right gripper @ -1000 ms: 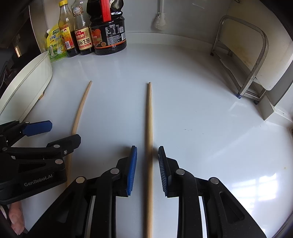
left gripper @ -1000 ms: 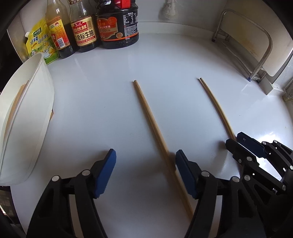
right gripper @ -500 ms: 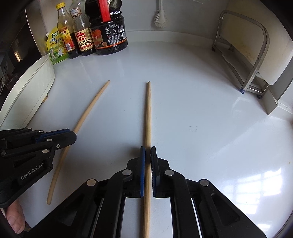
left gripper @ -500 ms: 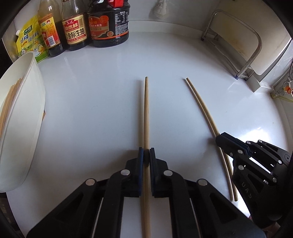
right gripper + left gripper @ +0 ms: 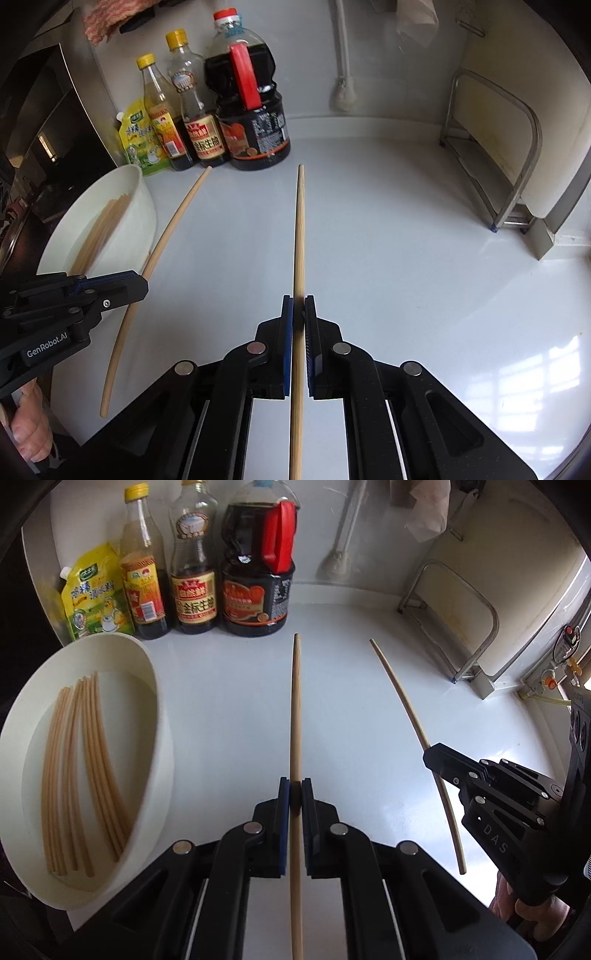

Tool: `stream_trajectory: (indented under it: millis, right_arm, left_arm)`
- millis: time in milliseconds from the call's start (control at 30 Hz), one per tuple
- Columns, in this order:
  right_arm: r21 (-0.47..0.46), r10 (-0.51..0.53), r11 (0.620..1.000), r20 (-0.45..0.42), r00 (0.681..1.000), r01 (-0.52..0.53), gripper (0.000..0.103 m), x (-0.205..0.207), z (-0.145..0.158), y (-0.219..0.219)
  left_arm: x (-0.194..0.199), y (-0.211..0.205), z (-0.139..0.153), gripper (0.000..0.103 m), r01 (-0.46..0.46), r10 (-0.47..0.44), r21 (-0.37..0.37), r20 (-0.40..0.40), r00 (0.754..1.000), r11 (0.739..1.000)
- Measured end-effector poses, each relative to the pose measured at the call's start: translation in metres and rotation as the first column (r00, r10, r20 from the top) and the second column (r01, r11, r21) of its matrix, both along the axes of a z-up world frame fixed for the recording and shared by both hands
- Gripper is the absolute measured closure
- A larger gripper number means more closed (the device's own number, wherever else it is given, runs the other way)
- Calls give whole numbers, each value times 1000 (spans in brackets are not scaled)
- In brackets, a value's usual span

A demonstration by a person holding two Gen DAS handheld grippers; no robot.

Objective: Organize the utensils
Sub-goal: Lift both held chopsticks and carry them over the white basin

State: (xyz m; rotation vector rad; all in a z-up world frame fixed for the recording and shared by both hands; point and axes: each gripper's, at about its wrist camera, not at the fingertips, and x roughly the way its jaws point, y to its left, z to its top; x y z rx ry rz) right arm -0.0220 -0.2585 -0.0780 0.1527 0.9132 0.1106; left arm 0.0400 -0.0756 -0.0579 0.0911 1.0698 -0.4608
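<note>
My left gripper (image 5: 295, 788) is shut on a long wooden chopstick (image 5: 295, 709) and holds it above the white counter (image 5: 229, 709), pointing away. My right gripper (image 5: 298, 304) is shut on a second wooden chopstick (image 5: 299, 229), also lifted and pointing away. In the left wrist view the right gripper (image 5: 430, 755) and its chopstick (image 5: 406, 705) show at the right. In the right wrist view the left gripper (image 5: 140, 282) and its chopstick (image 5: 173, 221) show at the left. A white oval tub (image 5: 162, 716) at the left holds several chopsticks (image 5: 81, 760).
Three sauce bottles (image 5: 255, 587) and a yellow-green pouch (image 5: 96, 594) stand at the back left against the wall. A metal rack (image 5: 495, 155) with a board stands at the right. A brush (image 5: 343, 92) hangs on the back wall.
Both grippers closed on their chopsticks and lifted them off the counter. The view has risen, so the inside of the white tub now shows.
</note>
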Motion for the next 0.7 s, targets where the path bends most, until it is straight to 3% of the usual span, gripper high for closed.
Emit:
stream_trajectory:
  millis: [200,333,467,700]
  right_arm:
    - [55,64,996,50,997,-67,97,20,28,56]
    - [60,131,989,75,989,-135,97,39,39,104]
    - [58,180,981,82,980,-185,97,62,44,150]
    - [60,251,966,9,968,-251,97,101,35,216]
  left_arm:
    - [21,58,34,96,-70,71,-15,65,995,997]
    - [34,101,39,96,-134,132,12,99,986,991]
    - [49,143,36,96,-195,190,36,107,976,980]
    - [77,192,13,96,-252,248,77,61,967,965]
